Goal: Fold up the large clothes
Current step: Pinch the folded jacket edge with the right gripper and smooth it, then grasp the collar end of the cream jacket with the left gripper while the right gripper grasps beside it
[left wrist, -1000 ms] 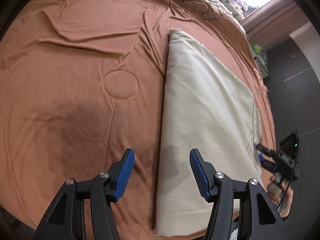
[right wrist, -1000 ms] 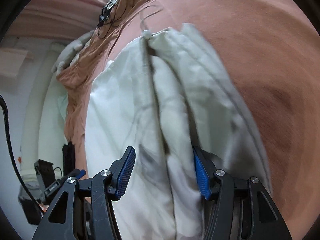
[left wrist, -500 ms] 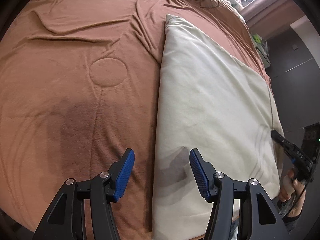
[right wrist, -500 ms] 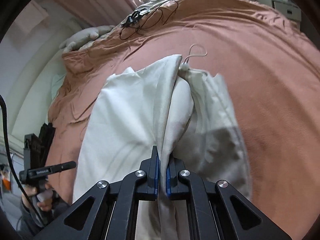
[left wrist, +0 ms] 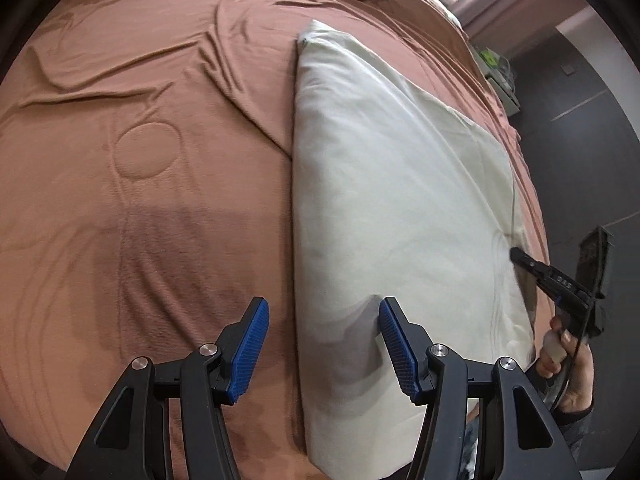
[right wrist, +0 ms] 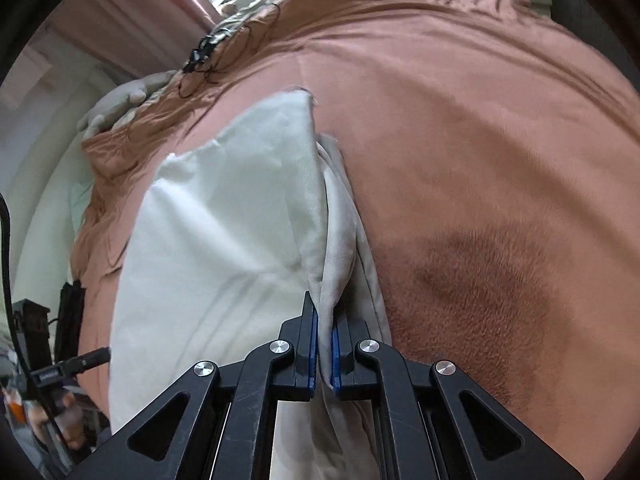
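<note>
Cream garment [left wrist: 392, 208]: folded flat into a long panel on the bed, its straight left edge running from the near edge of the bed up to a pointed far corner; right edge lies close to the bed's right side.

Right gripper [right wrist: 325, 354]: jaws closed on a bunched fold of the cream garment [right wrist: 224, 248] at its near right edge, cloth pinched between the blue pads and raised off the layers under it.

Left gripper [left wrist: 322, 344]: jaws apart, nothing between the pads; it hangs above the garment's left edge, one finger over the blanket, the other over the cloth.

Open room: a broad bare stretch of brown blanket [left wrist: 140, 160] left of the garment, creased toward the far end, with a stitched circle [left wrist: 145, 151].

Surface and room: black cables [right wrist: 208, 60] at the head of the bed; dark wall panels [left wrist: 580, 128] to the right; a hand [left wrist: 568, 368] on the right gripper's handle.

Writing: white lettering on that handle, too small to read.
</note>
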